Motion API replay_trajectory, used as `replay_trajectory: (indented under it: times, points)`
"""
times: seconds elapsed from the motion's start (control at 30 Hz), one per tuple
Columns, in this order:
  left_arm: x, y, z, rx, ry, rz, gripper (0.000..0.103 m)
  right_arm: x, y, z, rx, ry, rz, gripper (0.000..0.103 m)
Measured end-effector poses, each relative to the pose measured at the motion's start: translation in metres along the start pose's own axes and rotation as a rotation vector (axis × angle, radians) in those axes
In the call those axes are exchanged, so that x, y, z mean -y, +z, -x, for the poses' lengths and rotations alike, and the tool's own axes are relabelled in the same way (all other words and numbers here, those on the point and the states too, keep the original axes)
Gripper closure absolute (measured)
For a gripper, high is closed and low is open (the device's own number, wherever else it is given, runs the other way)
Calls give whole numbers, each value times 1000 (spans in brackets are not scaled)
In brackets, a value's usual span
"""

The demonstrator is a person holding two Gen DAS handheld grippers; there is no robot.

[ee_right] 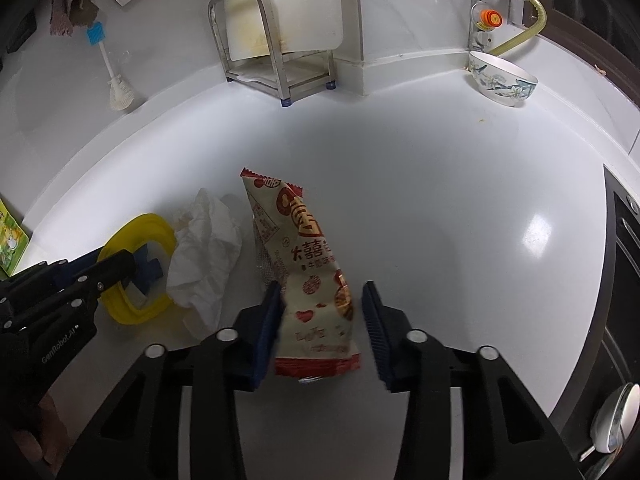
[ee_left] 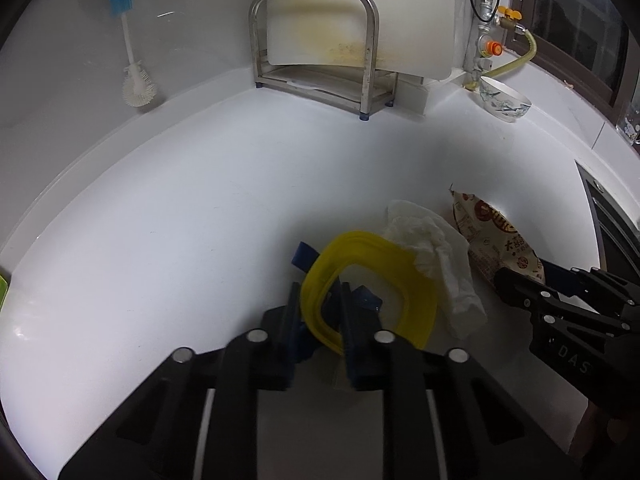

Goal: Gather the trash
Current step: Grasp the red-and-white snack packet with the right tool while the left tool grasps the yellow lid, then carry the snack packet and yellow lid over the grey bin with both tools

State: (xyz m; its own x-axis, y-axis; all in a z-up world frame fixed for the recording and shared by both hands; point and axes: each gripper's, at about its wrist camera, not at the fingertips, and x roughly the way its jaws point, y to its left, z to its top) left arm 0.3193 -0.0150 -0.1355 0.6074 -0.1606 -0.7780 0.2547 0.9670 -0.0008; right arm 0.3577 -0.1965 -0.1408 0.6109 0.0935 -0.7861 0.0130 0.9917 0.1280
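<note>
A yellow plastic ring (ee_left: 368, 280) lies on the white counter, and my left gripper (ee_left: 320, 304) is shut on its near-left rim. A crumpled white tissue (ee_left: 436, 256) lies against the ring's right side. A beige and red snack wrapper (ee_right: 308, 264) lies to the right of the tissue. My right gripper (ee_right: 320, 308) is open, its blue pads on either side of the wrapper's near end. The left pad touches the wrapper; the right pad stands apart. The ring (ee_right: 136, 264) and tissue (ee_right: 208, 252) also show in the right wrist view, and the wrapper (ee_left: 492, 236) in the left.
A steel rack (ee_left: 316, 52) holding a white cutting board stands at the back wall. A brush (ee_left: 132, 60) leans at back left. A patterned bowl (ee_right: 502, 78) sits at back right by gas pipes. A dark sink edge (ee_right: 624, 264) and a spoon (ee_right: 614, 416) lie at right.
</note>
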Motion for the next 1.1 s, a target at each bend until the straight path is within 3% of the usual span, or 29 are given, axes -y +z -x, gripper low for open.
replay_trajectory:
  times: [0.1,0.5,1.1]
  points:
    - [-3,0,4,13,-24,15,94,1,-1,2,5,9,-9,70]
    - [-5,2,19,35,-51,18,96,2,-3,18,31,24,-43,71]
    - [-6,-10,57,71,-40,-10,96,0,-35,60,46,6,-97,71]
